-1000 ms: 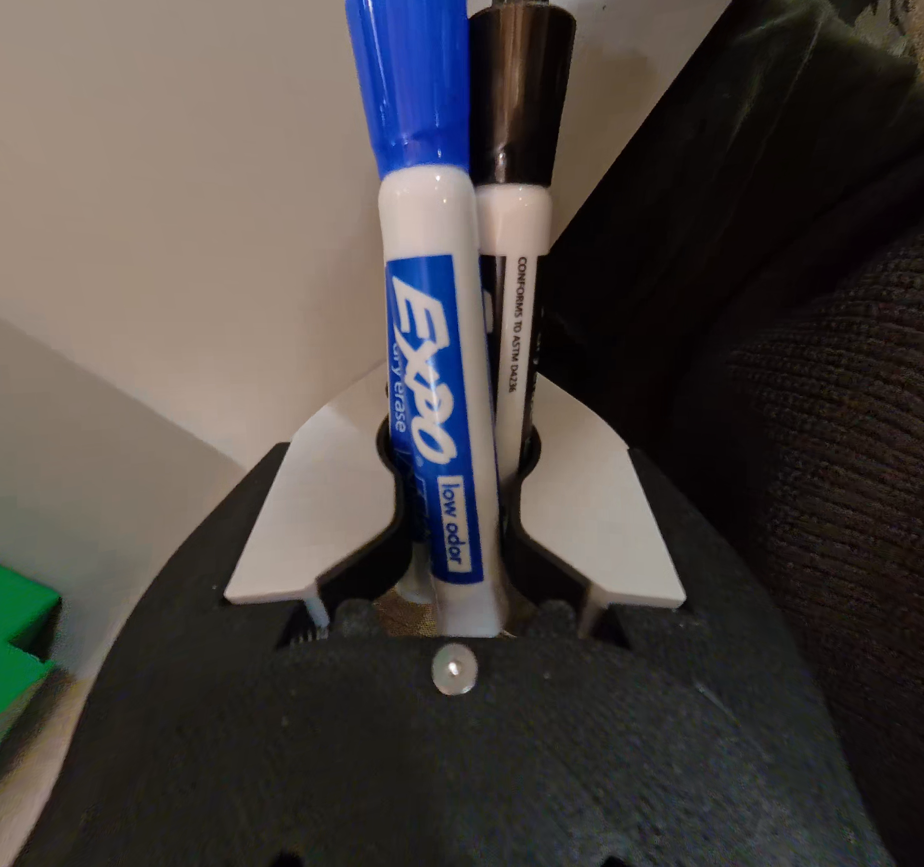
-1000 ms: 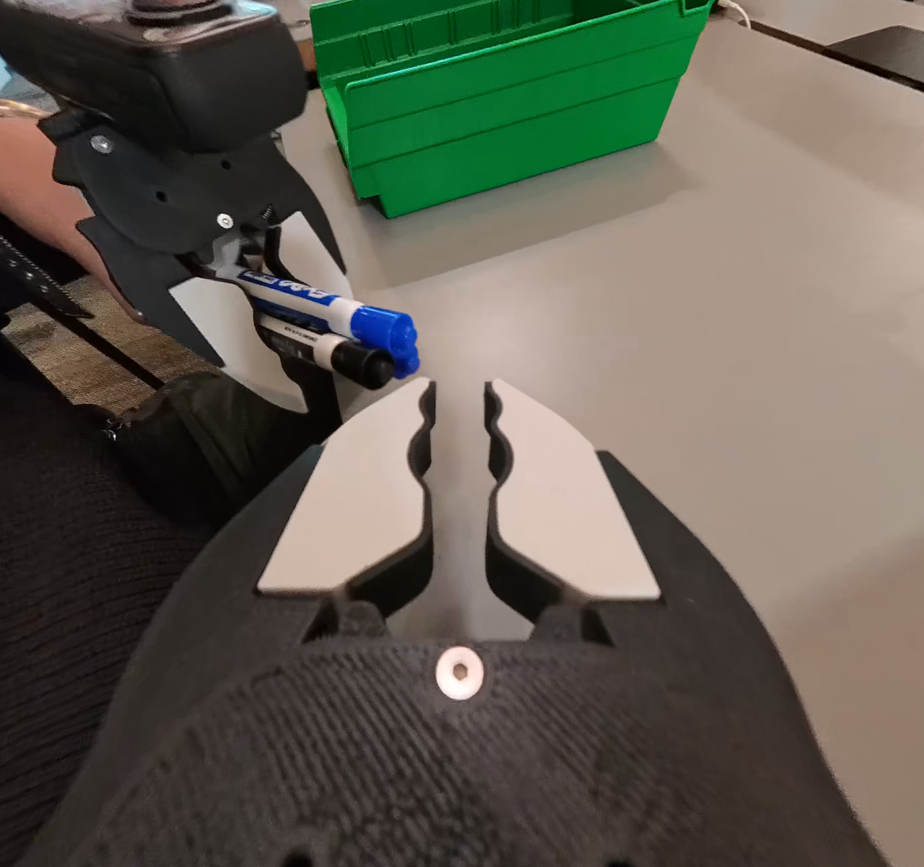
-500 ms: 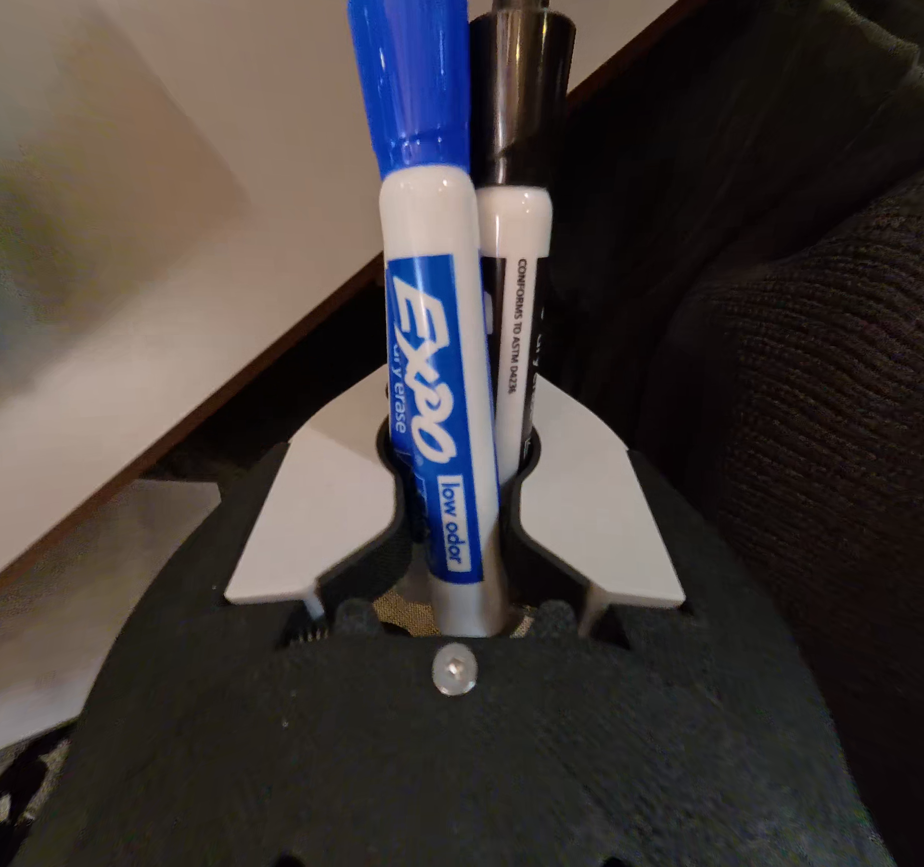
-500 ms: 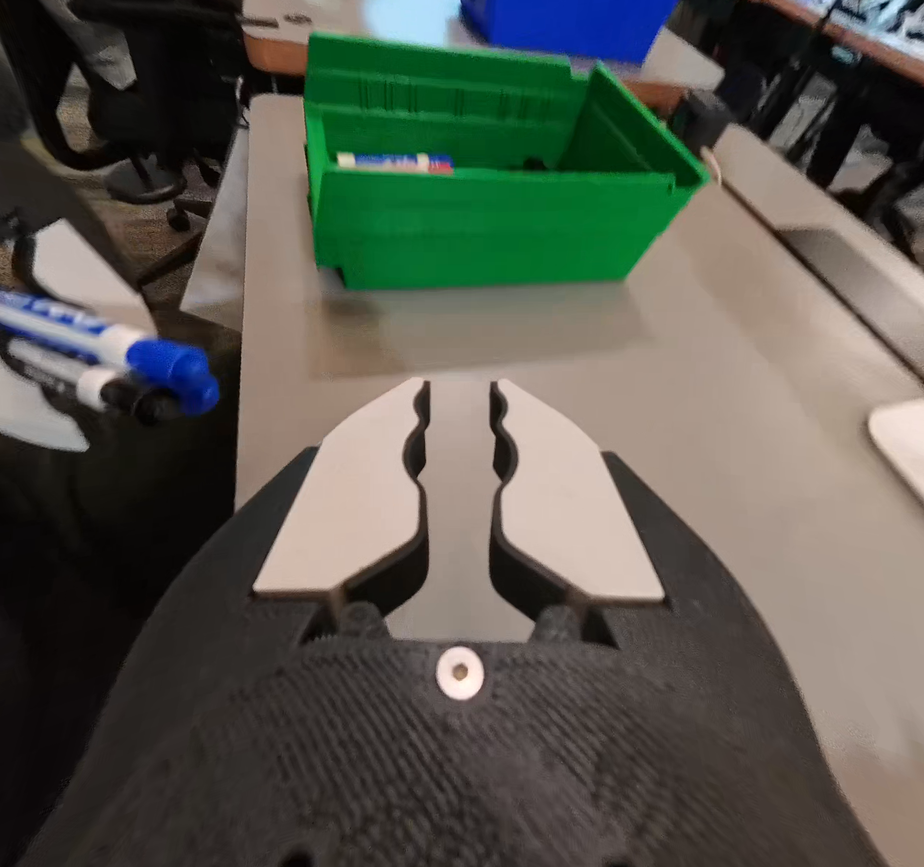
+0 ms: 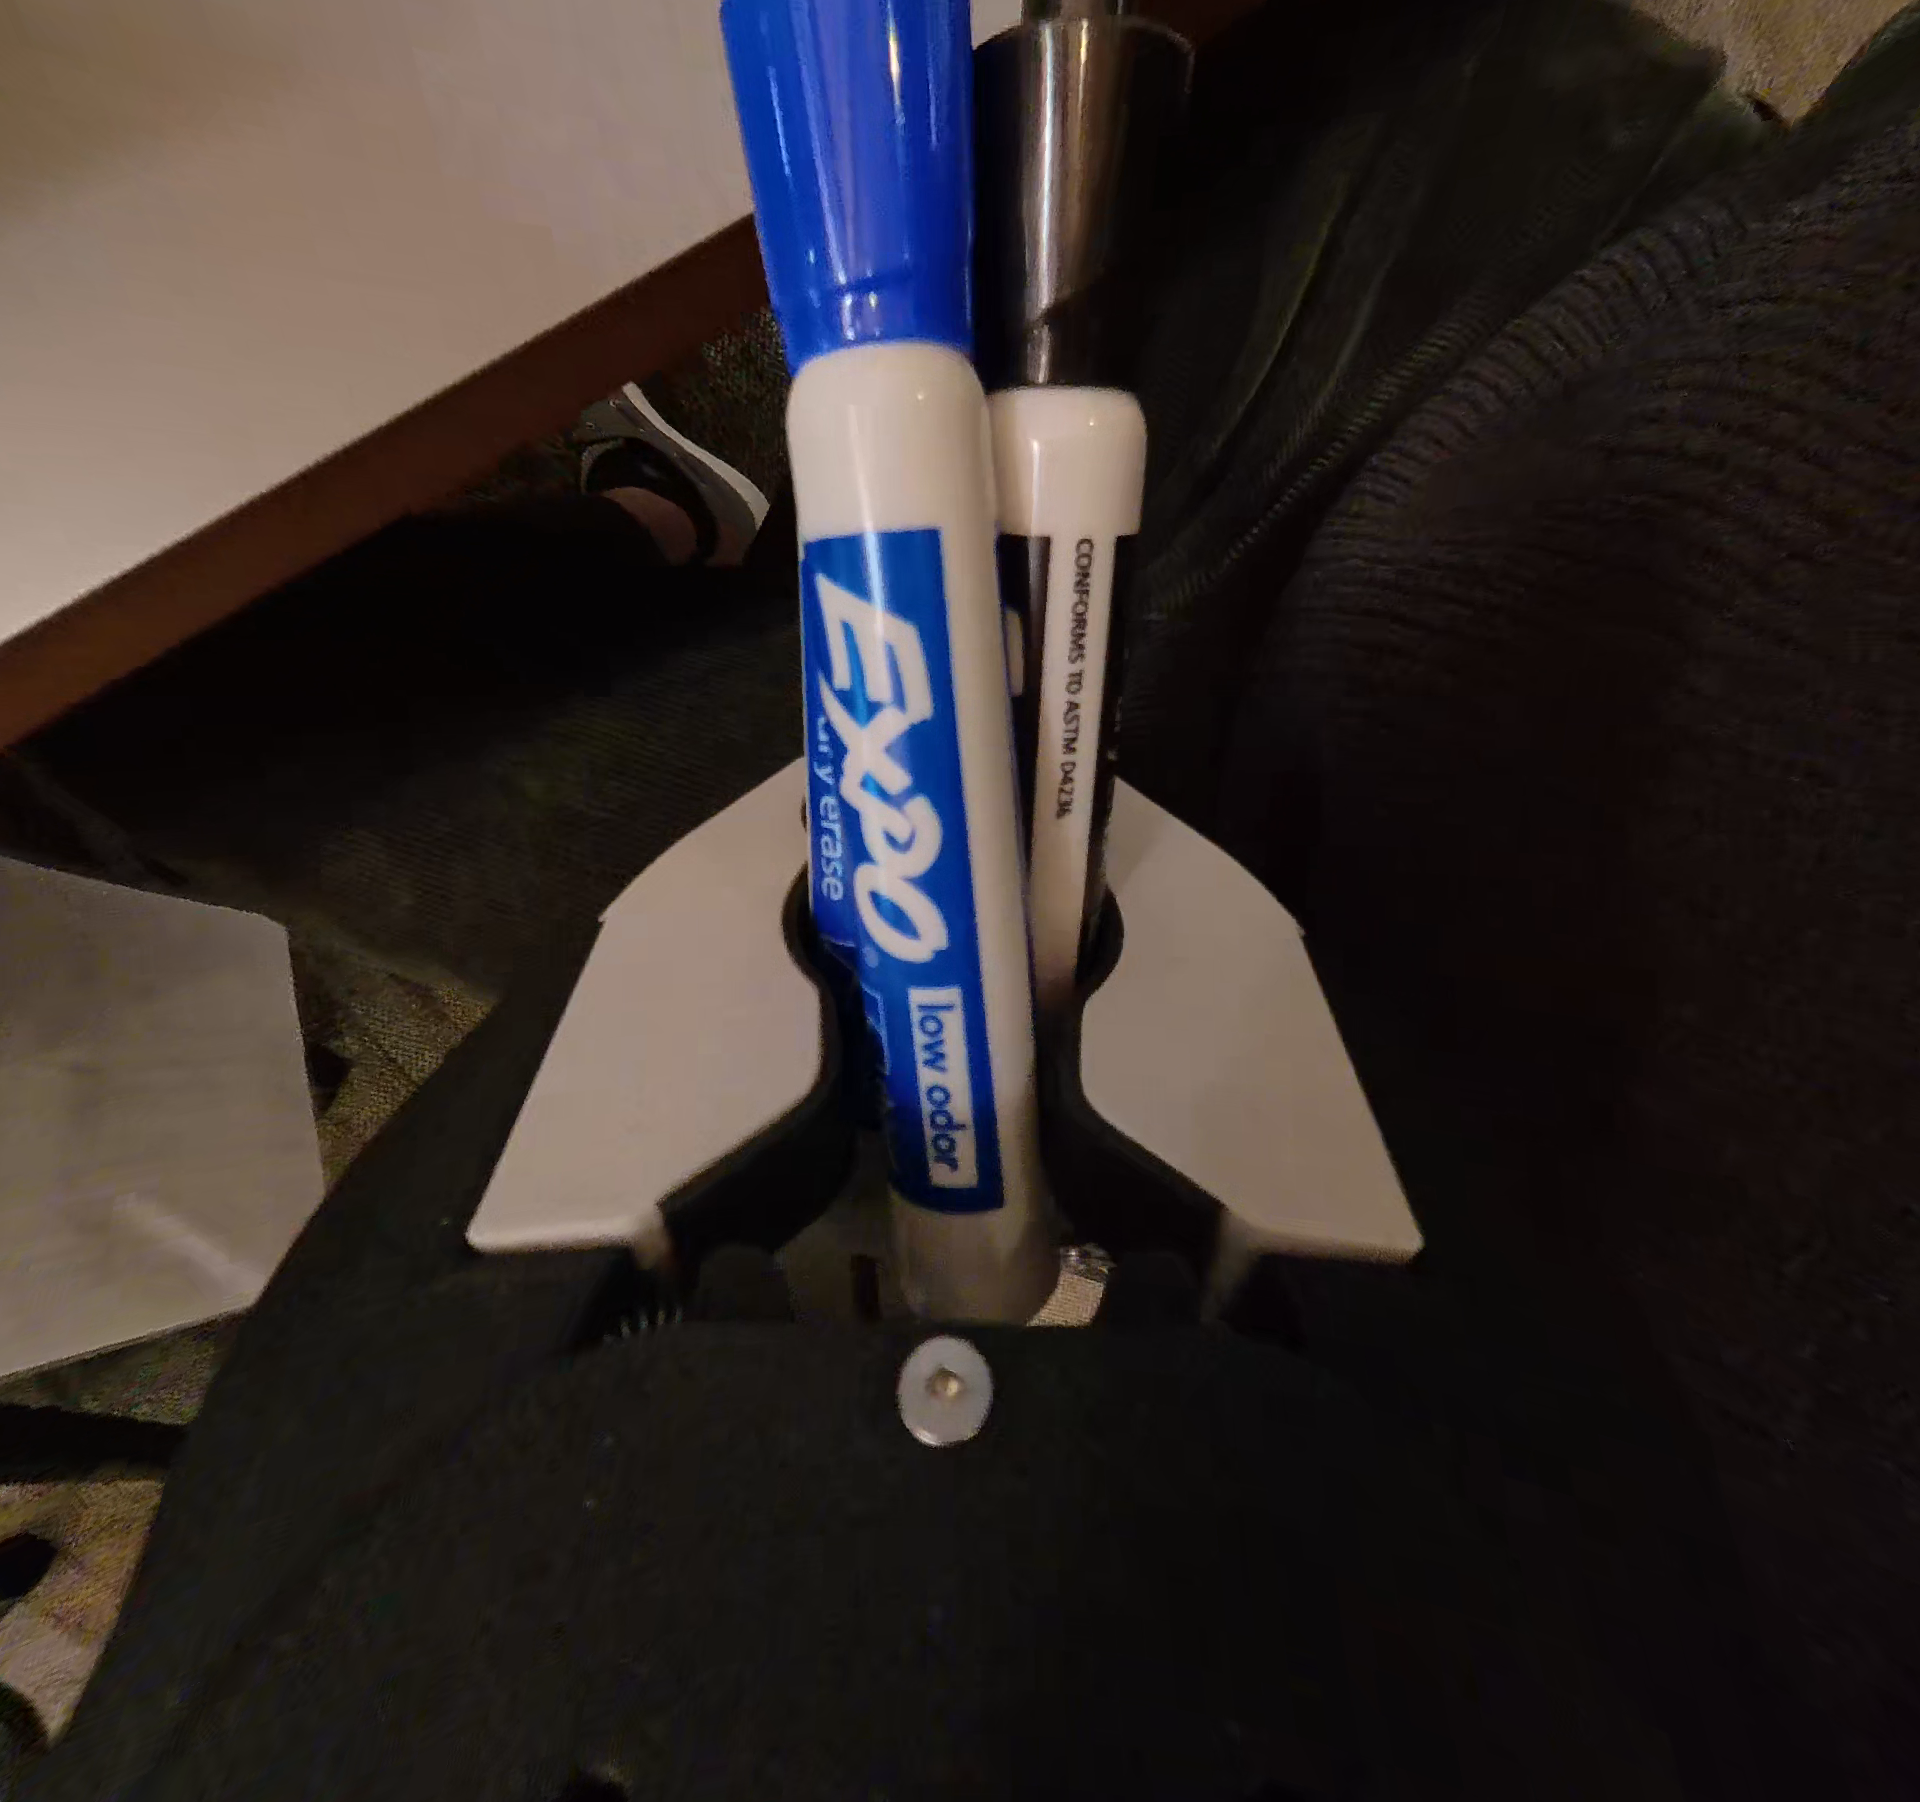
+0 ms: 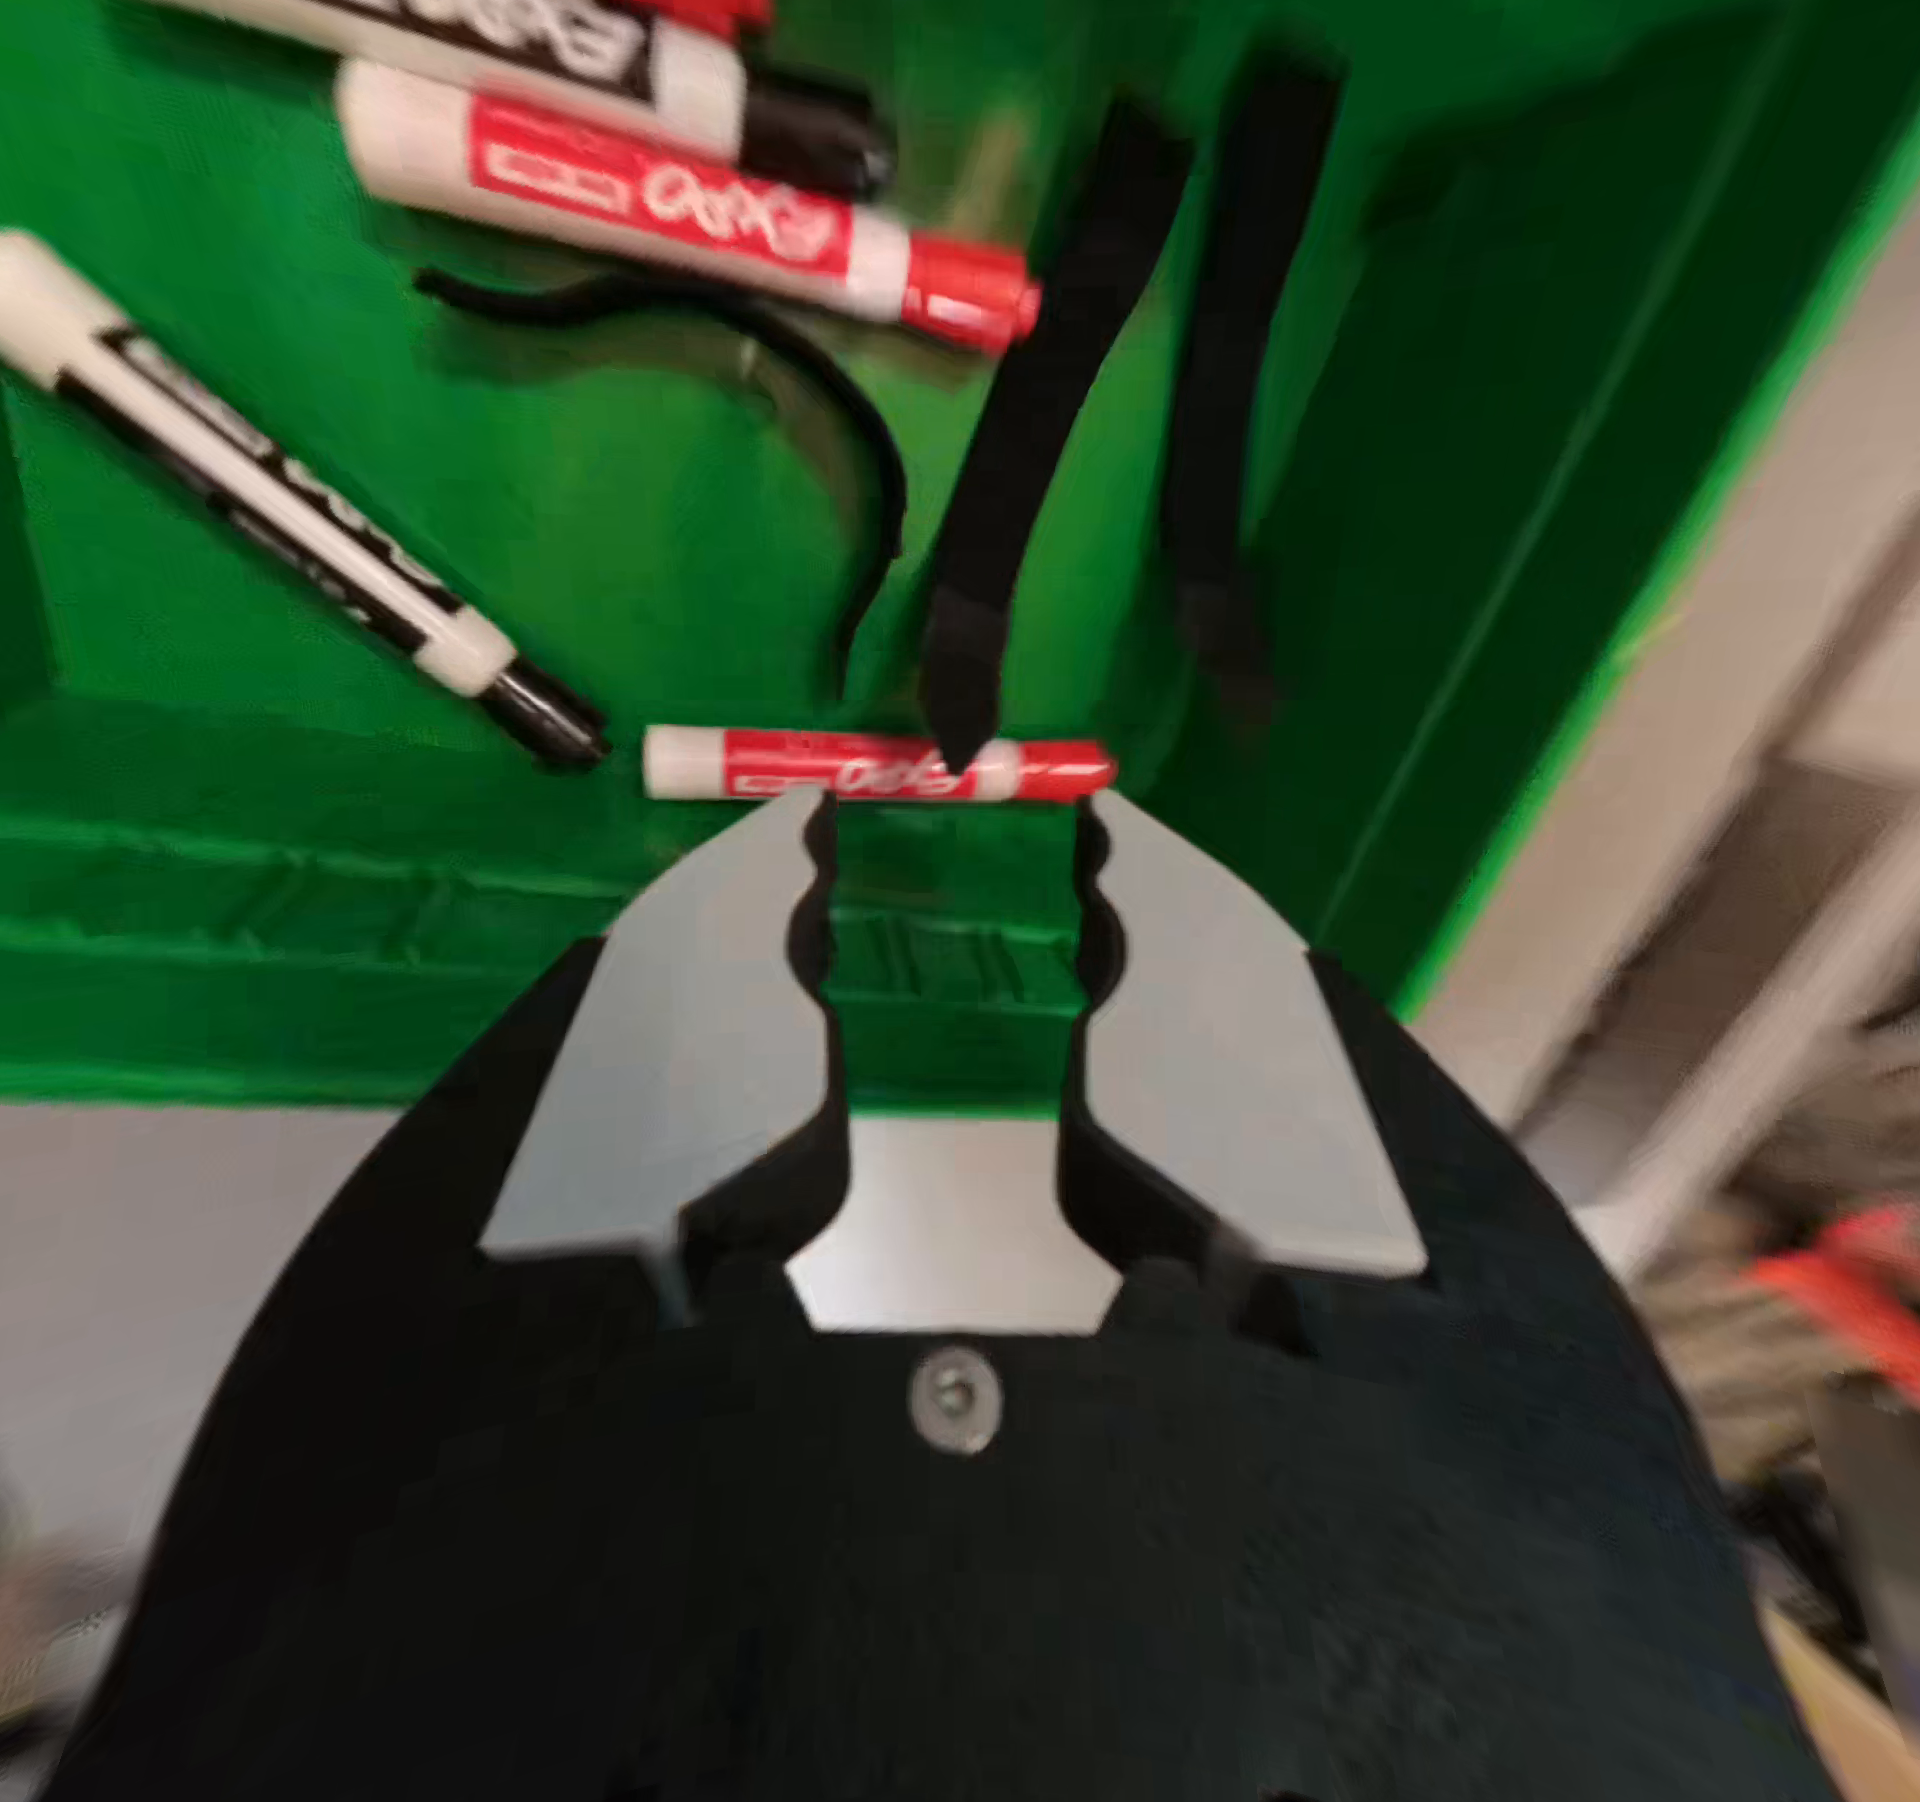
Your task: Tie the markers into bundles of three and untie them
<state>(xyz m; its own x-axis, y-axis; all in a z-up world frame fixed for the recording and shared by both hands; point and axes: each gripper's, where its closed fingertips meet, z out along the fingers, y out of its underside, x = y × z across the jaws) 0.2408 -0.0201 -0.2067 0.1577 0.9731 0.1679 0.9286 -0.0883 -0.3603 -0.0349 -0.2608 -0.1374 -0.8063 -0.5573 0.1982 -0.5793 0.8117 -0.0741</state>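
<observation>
While the left gripper [image 5: 951, 879] clenches a blue marker [image 5: 894, 609] and black marker [image 5: 1070, 505] together, the right gripper [image 6: 951, 807], jaws released, hovers over a red marker [image 6: 831, 776] at frame centre inside the green bin [image 6: 1455, 402]; the paired markers could slip.

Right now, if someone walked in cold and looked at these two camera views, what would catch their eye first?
Probably the left gripper, shut on a blue-capped marker and a black-capped marker that stand side by side, pointing away from the camera past the table edge. Next, the bright green bin filling the right wrist view, with the open right gripper poised just in front of a small red marker lying crosswise among other markers and black straps.
</observation>
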